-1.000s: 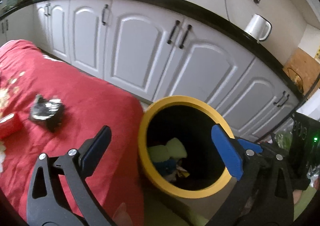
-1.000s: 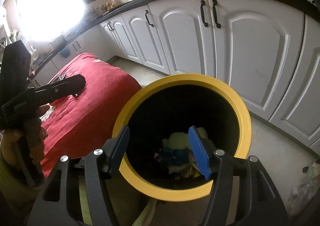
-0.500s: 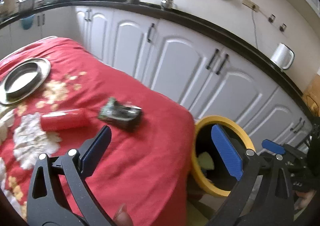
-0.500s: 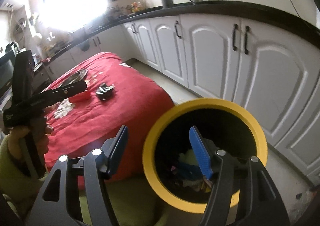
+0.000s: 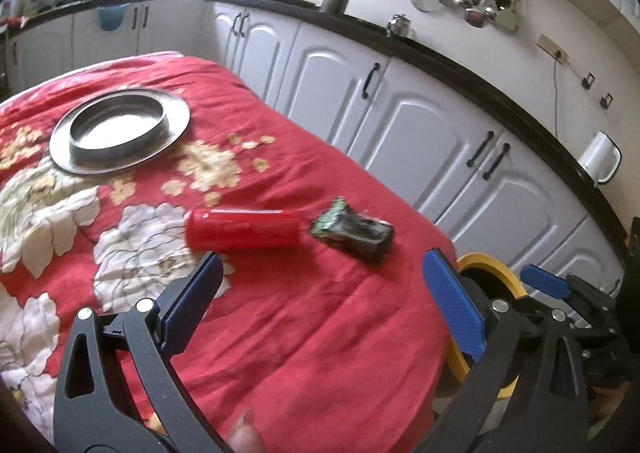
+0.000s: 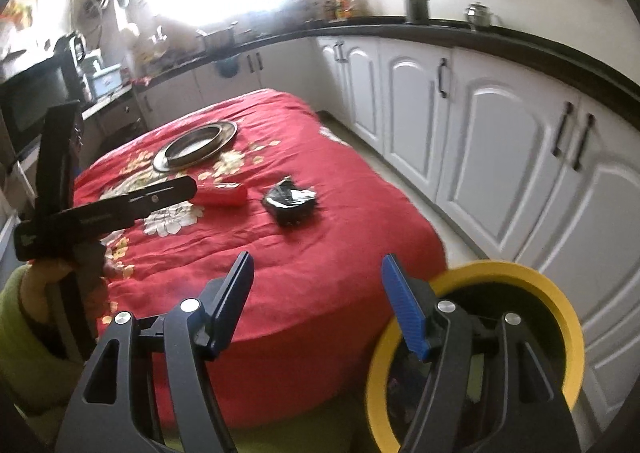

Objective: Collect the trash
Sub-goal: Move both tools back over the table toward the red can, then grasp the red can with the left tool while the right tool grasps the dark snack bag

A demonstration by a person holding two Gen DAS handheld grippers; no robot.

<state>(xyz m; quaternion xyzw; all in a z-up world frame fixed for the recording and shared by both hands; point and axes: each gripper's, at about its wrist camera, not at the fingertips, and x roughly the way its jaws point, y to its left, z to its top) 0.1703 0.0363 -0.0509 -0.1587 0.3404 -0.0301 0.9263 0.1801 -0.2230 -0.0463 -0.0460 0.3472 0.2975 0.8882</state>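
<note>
A red can (image 5: 243, 229) lies on its side on the red flowered tablecloth (image 5: 304, 325), with a crumpled dark wrapper (image 5: 354, 233) just right of it. Both also show in the right wrist view, the can (image 6: 222, 195) and the wrapper (image 6: 291, 201). My left gripper (image 5: 320, 293) is open and empty, held above the cloth just short of the can. My right gripper (image 6: 316, 293) is open and empty, at the table's near edge beside the yellow-rimmed bin (image 6: 560, 317). The bin (image 5: 494, 273) stands on the floor to the table's right.
A steel plate (image 5: 120, 129) sits at the far side of the table. White cabinets (image 5: 400, 113) under a black counter run along the right. The hand with the left gripper (image 6: 100, 213) shows at the left of the right wrist view.
Both grippers have pulled back from over the bin and swung left toward the table. The can, wrapper and plate have come into full view. Both stay open.
</note>
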